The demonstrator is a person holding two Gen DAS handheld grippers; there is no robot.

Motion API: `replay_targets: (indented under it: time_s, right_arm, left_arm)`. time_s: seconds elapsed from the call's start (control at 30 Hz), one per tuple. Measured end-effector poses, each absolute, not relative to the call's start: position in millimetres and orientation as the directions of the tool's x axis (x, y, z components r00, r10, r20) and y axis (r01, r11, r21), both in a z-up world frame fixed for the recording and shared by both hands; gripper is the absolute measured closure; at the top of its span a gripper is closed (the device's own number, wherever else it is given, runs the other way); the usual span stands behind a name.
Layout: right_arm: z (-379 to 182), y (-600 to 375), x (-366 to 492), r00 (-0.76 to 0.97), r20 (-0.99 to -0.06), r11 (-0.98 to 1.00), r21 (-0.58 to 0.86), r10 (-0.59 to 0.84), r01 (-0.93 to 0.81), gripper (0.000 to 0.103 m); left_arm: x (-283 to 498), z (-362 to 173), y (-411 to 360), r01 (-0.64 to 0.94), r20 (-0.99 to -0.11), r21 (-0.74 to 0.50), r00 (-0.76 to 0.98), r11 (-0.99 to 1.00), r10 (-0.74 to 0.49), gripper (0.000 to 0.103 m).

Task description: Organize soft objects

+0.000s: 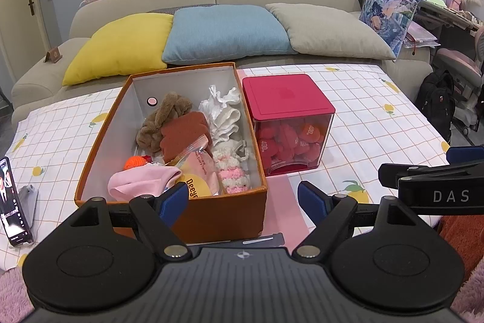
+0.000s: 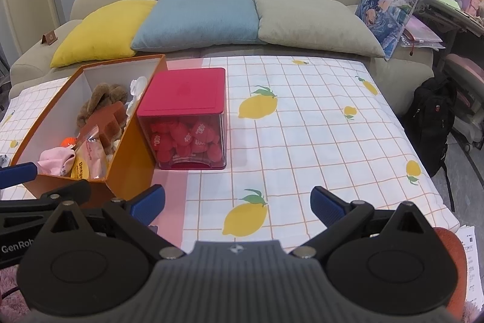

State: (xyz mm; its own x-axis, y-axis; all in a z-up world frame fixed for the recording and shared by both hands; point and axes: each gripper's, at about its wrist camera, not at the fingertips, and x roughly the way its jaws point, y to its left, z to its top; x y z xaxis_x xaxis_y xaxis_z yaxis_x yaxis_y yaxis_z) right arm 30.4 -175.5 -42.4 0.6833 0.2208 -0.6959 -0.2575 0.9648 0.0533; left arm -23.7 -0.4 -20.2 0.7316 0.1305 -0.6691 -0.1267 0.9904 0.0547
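Note:
An orange cardboard box [image 1: 103, 141] with a white inside stands on the table and holds several soft things: a brown plush [image 1: 165, 117], a brown knit piece [image 1: 184, 135], white cloth [image 1: 222, 111], a pink and white crochet piece [image 1: 233, 168], a pink cloth [image 1: 142, 182] and a yellow packet [image 1: 196, 186]. The same box [image 2: 133, 147] shows at the left of the right wrist view. My left gripper [image 1: 242, 199] is open just in front of the box's near wall. My right gripper [image 2: 237, 202] is open over the bare cloth, holding nothing.
A clear cube with a red lid [image 1: 287, 105], full of red soft hearts [image 2: 187, 138], stands right of the box. A phone [image 1: 10, 202] leans at the table's left edge. A sofa with yellow, blue and grey cushions [image 1: 224, 32] lies behind. A black backpack [image 2: 432, 117] sits right.

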Motion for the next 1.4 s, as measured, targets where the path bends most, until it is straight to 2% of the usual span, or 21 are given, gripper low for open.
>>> replay_targets:
  time_s: [1.4]
  right_arm:
    - [-47.0,-175.1,31.6,0.668,-0.709,0.963,0.057,0.225,-0.264,0.003]
  left_arm:
    - [-24.1,-20.2,-0.3,-0.127,-0.669,0.056,0.731,0.99,0.132,0.007]
